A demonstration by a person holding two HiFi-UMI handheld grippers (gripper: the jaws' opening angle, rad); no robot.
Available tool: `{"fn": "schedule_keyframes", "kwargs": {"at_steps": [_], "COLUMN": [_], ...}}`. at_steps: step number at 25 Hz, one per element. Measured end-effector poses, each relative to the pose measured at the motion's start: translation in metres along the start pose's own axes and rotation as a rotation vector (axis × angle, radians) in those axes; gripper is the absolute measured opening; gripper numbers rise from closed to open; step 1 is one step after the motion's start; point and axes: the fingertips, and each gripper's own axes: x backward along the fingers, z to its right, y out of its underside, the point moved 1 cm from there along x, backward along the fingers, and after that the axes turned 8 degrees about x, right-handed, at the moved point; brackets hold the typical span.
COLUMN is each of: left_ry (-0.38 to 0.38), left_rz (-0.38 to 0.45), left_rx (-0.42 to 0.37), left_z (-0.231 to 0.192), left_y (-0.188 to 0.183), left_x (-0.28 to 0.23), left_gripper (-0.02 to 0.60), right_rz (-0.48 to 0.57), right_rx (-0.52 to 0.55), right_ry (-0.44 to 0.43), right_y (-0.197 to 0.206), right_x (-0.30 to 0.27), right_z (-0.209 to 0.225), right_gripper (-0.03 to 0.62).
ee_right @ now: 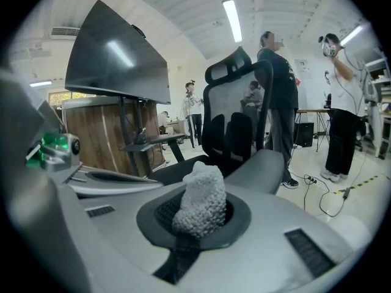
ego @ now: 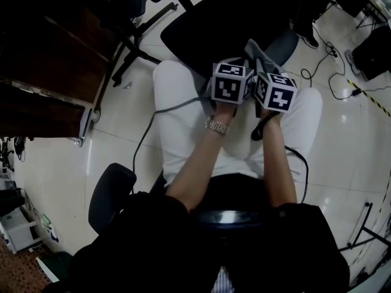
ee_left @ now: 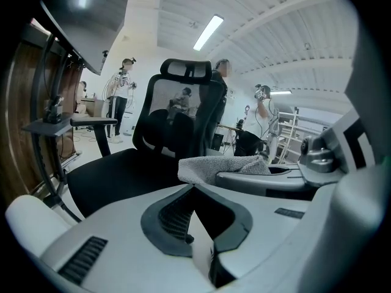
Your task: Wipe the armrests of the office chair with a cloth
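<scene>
Seated person's white-trousered lap [ego: 183, 121] fills the foreground, facing a black mesh-backed office chair [ego: 208, 29] just ahead. Its grey padded armrest [ee_right: 263, 170] lies close beyond the two tools, which are held side by side over the knees. Left tool [ee_left: 198, 224] has its jaws slightly spread, holding nothing. Right tool [ee_right: 195, 224] pinches a grey terry cloth [ee_right: 200, 200], short of the armrest.

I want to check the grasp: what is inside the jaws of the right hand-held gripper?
A bunched grey cloth is pinched in the right hand-held gripper, its top sticking out. The jaws cover its lower part, so its depth cannot be seen.
</scene>
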Motion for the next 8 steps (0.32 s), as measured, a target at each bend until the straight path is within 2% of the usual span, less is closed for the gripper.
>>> {"fn": "schedule_keyframes", "kwargs": {"at_steps": [8], "left_ry": [-0.001], "left_rz": [0.006], "left_rx": [0.013], "left_z": [-0.0067], "left_y": [-0.0024], "left_x": [0.0009], "left_gripper": [-0.006], "right_rz": [0.019], "right_rx": [0.001], "right_ry": [-0.025], "right_y": [-0.0049], "right_x": [-0.002], "right_z": [-0.0068], "right_gripper": [0.025]}}
